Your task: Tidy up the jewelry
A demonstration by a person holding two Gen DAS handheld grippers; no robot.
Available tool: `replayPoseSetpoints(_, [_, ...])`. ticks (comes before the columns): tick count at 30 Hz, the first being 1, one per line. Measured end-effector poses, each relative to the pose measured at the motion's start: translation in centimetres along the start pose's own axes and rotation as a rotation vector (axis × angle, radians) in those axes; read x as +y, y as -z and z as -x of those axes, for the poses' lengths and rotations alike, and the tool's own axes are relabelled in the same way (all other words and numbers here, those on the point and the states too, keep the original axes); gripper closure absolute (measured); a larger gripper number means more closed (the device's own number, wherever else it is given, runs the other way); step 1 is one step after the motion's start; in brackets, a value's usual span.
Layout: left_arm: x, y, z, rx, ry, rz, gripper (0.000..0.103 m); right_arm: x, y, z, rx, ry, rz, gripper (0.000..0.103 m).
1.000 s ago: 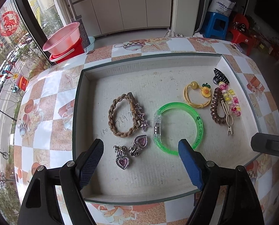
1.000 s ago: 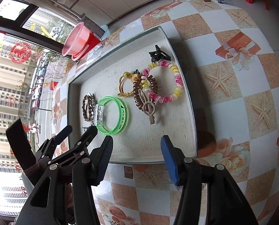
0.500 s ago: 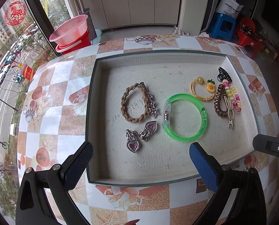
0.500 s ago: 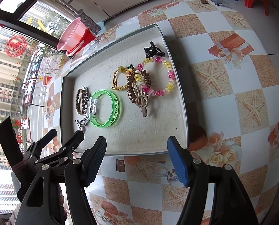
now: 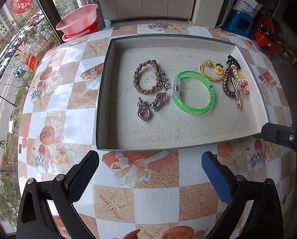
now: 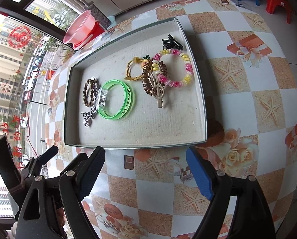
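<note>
A shallow grey tray (image 5: 108,135) (image 6: 72,131) on the table holds the jewelry. In it lie a braided brown bracelet (image 5: 137,79) (image 6: 86,95), two silver heart pendants (image 5: 144,114), a green bangle (image 5: 210,91) (image 6: 128,103), a yellow hair tie with a sunflower (image 5: 210,69) (image 6: 132,67), a brown coil tie with a beige clip (image 5: 226,85) (image 6: 157,91), a pink-yellow bead bracelet (image 6: 186,73) and a black claw clip (image 5: 232,60) (image 6: 171,42). My left gripper (image 5: 148,169) is open and empty over the tablecloth in front of the tray. My right gripper (image 6: 146,165) is open and empty, also in front of the tray.
The round table has a checkered starfish tablecloth (image 5: 156,199). A pink basin on a red bucket (image 5: 76,23) stands on the floor behind the table. Blue and red stools (image 5: 242,24) stand at the back right. The left gripper's body shows at the left of the right wrist view (image 6: 46,155).
Both grippers have pulled back from over the tray toward the table's near side and stayed open. The jewelry has not moved.
</note>
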State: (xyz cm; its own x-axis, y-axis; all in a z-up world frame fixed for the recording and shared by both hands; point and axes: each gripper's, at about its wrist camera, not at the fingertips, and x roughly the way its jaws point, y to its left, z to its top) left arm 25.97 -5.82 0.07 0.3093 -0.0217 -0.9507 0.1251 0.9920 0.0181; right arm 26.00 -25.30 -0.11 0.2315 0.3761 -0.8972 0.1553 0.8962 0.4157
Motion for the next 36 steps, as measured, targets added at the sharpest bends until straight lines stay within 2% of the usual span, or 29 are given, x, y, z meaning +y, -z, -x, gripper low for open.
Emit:
replayPoseSetpoints(9, [1.2,3.5,1.8,-0.028,-0.064,0.033,0.000,0.8,2.7,0.2,-0.028,0.027,0.085,0.016])
replayPoseSetpoints(17, [2.8,5.5,4.0,-0.036,-0.010,0.083,0.000,0.5,4.4,0.8,-0.024,0.048,0.018,0.016])
replayPoseSetpoints(23, [4.4,8.2,6.8,-0.052,0.007,0.103,0.000,0.9,7.0,1.6,-0.010,0.110,-0.003,0.016])
replayPoseSetpoints(29, [6.2,11.1,9.5,-0.054,0.004,0.104,0.000,1.9,10.4,3.0,-0.030,0.152,-0.007,0.016])
replayPoseSetpoints(36, [7.7,14.4,11.7,-0.046,0.015,0.090,0.000,3.7,13.7,5.3,-0.098,0.168,-0.026,0.016])
